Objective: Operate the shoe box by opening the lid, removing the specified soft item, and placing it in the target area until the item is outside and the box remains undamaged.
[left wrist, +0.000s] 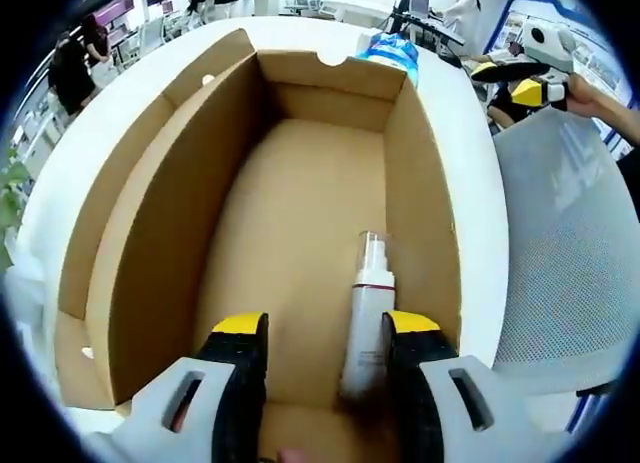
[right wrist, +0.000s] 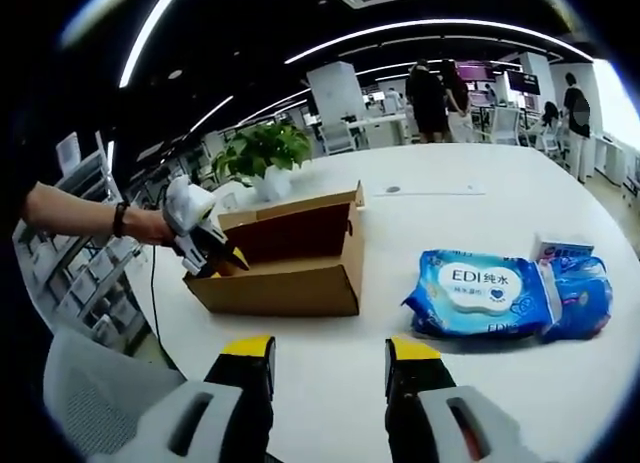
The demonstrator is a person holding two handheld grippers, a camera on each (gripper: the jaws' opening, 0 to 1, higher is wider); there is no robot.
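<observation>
Shoe box [left wrist: 300, 233] stood open on the white worktop [right wrist: 480, 383], its lid folded back and its cardboard floor bare except for a slim white pump bottle [left wrist: 368, 318] lying along the box's right wall. In the left gripper view the left gripper [left wrist: 325, 328] reached down into the near end of the box, its yellow-tipped fingers [left wrist: 238, 328] spread wide with the bottle's lower end lying between them but not clamped; that placing looked like a lining-up before a grasp or a probe of what remained in the box. The right gripper view showed the same gripper dipping into the box's left end, held by a person's hand. The right gripper [right wrist: 325, 353] hung well clear of the box over bare worktop, fingers apart and holding nothing, probably kept back so as not to crowd the box. To the right of the box, well apart from it, lay a blue wet-wipes pack [right wrist: 480, 293] with a second blue pack [right wrist: 580, 293] touching its far side. If the wipes are the soft item, I judge the removal done, with the box walls looking undamaged. A potted plant [right wrist: 262, 155] stood just behind the box.
</observation>
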